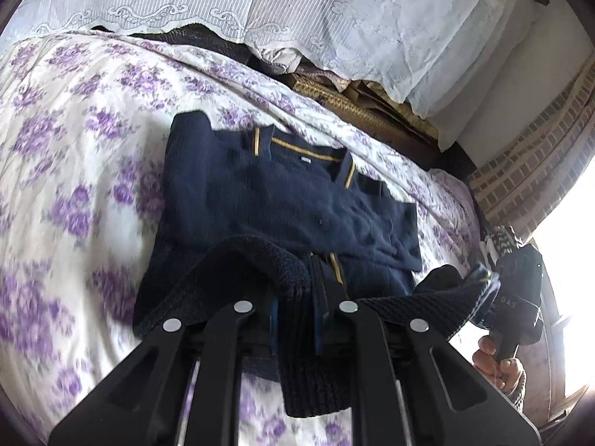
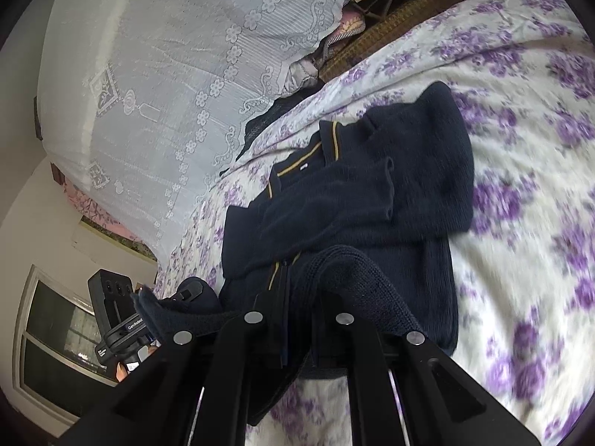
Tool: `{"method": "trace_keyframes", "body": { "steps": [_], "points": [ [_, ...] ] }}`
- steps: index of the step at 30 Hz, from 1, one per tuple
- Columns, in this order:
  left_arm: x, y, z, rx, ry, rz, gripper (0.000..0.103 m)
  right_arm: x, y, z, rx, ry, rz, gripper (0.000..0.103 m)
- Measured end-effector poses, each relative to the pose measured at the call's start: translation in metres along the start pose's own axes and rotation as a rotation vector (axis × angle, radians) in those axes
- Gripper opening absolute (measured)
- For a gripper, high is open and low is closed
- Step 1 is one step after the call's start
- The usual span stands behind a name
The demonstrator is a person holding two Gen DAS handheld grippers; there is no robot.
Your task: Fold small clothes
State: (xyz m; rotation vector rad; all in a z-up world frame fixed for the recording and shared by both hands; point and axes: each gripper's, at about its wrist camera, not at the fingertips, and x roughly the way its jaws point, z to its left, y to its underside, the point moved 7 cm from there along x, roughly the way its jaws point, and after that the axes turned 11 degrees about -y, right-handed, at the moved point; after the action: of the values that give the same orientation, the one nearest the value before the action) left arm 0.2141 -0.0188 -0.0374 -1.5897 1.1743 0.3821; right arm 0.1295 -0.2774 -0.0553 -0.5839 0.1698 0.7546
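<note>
Left tool: jaws closed on the ribbed hem of the sweater. The knit bunches between the fingers and a fold of it hangs below them, lifted off the bed.

Right tool: jaws closed on the same hem, further along. Ribbed cloth is humped over the fingertips and pinched between them.

The hem stretches taut between the two tools. From the left wrist view the right tool shows at the right edge, with a hand gripping its handle and the hem running to it. From the right wrist view the left tool shows at the lower left, with a corner of the hem at its tip.

Sweater: navy knit with yellow trim at the collar and along the zip. It lies on the bed, collar toward the far side. Both sleeves are folded across the chest. The upper body rests flat on the bedding; only the hem end is raised.

Bed: white cover with purple flower print, blurred near the frame edges.

Beyond the bed: a white lace cloth draped over a pile, with dark and patterned fabrics showing under its lower edge. A window shows at the lower left of the right wrist view.
</note>
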Motion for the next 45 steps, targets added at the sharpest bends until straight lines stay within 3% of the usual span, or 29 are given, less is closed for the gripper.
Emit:
{"method": "trace_keyframes", "body": {
  "steps": [14,23,28,31,32,34,35,36,38,40,45],
  "points": [
    [0.047,-0.06,-0.001,-0.02,-0.016,-0.011,0.012,0.036,-0.058,-0.025,0.023,0.013,-0.043,0.009],
    [0.094,-0.077,0.021,-0.051,-0.103,0.011,0.013,0.061,-0.083,-0.065,0.097,0.062,-0.069,0.009],
    [0.115,-0.08,0.032,-0.086,-0.08,0.024,0.014,0.066,-0.085,-0.082,0.167,-0.009,-0.071,0.009],
    [0.109,-0.08,0.035,-0.112,-0.044,0.006,0.016,0.059,-0.083,-0.079,0.172,-0.054,-0.073,0.016],
    [0.104,-0.08,0.036,-0.119,-0.036,0.001,0.02,0.052,-0.083,-0.076,0.174,-0.076,-0.084,0.023],
    [0.086,-0.083,0.041,-0.147,-0.042,-0.047,0.047,0.039,-0.083,-0.069,0.16,-0.098,-0.113,0.029],
    [0.076,-0.086,0.043,-0.158,-0.054,-0.081,0.067,0.03,-0.085,-0.062,0.144,-0.111,-0.132,0.031],
    [0.061,-0.09,0.046,-0.173,-0.075,-0.137,0.075,0.021,-0.086,-0.056,0.128,-0.119,-0.152,0.031],
    [0.036,-0.096,0.048,-0.178,-0.084,-0.206,0.076,0.008,-0.089,-0.041,0.074,-0.13,-0.191,0.031],
    [0.019,-0.098,0.044,-0.164,-0.066,-0.234,0.076,0.011,-0.088,-0.021,-0.013,-0.109,-0.171,0.031],
    [0.033,-0.084,-0.006,0.02,-0.039,-0.179,0.076,0.046,-0.077,0.004,-0.17,0.018,-0.077,0.027]
  ]
}}
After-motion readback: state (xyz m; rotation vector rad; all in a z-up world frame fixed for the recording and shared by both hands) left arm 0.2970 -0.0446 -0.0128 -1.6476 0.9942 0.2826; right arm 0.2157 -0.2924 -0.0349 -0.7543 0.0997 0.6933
